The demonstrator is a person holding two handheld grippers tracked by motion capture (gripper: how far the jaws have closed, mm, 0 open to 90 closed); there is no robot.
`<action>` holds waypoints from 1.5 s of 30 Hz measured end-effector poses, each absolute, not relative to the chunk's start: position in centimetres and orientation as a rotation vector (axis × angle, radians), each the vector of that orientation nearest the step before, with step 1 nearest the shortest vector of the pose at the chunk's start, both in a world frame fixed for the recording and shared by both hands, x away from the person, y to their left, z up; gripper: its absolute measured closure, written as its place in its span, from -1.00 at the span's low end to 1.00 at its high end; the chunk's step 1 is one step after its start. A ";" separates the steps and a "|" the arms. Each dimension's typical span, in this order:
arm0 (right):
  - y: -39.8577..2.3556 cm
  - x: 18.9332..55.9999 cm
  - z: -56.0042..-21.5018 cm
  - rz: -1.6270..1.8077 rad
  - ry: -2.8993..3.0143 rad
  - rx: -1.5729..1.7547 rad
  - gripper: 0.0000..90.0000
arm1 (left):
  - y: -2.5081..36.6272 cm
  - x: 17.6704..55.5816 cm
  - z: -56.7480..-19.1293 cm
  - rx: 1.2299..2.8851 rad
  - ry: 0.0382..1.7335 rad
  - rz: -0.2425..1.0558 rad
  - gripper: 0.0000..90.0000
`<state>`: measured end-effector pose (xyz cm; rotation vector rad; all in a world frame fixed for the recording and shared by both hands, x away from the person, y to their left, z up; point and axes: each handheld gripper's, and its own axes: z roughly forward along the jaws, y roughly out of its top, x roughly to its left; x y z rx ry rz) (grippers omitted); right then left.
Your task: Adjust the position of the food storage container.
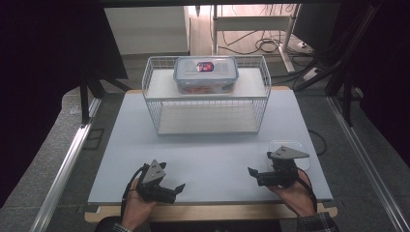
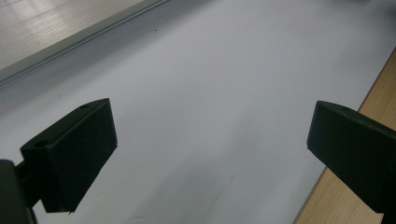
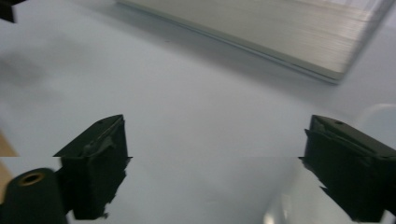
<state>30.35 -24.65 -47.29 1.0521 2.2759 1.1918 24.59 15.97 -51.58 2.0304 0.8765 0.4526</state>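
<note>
A clear lidded plastic box (image 1: 206, 74) with a red and blue label stands on the top shelf of a white wire rack (image 1: 207, 94) at the back of the white table. My left gripper (image 1: 178, 192) rests near the front edge on the left, open, with only bare tabletop between its jaws (image 2: 210, 154). My right gripper (image 1: 255, 175) is at the front right, also open and holding nothing (image 3: 212, 163). A clear plastic lid or shallow container (image 1: 288, 151) lies just behind and beside the right gripper, and its rim (image 3: 378, 116) is visible by the right jaw.
The rack's lower shelf (image 1: 208, 120) holds nothing. The table's wooden front edge (image 1: 208, 211) runs right under both hands. Metal rails (image 1: 63, 169) flank the table on both sides. Cables lie on the floor (image 1: 263, 46) behind the rack.
</note>
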 end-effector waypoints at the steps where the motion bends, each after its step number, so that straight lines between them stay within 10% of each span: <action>1: -25.2 30.5 -47.2 1.179 2.255 1.074 -0.70 | 16.0 24.6 -51.6 2.031 0.879 0.453 -0.97; 21: -31.9 31.9 -45.7 1.096 2.140 1.213 0.79 | 15.9 24.7 -51.8 2.043 0.884 0.447 -0.95; 45: -38.0 33.3 -46.3 0.989 1.973 1.413 0.99 | 16.0 24.7 -52.0 2.057 0.899 0.454 -0.93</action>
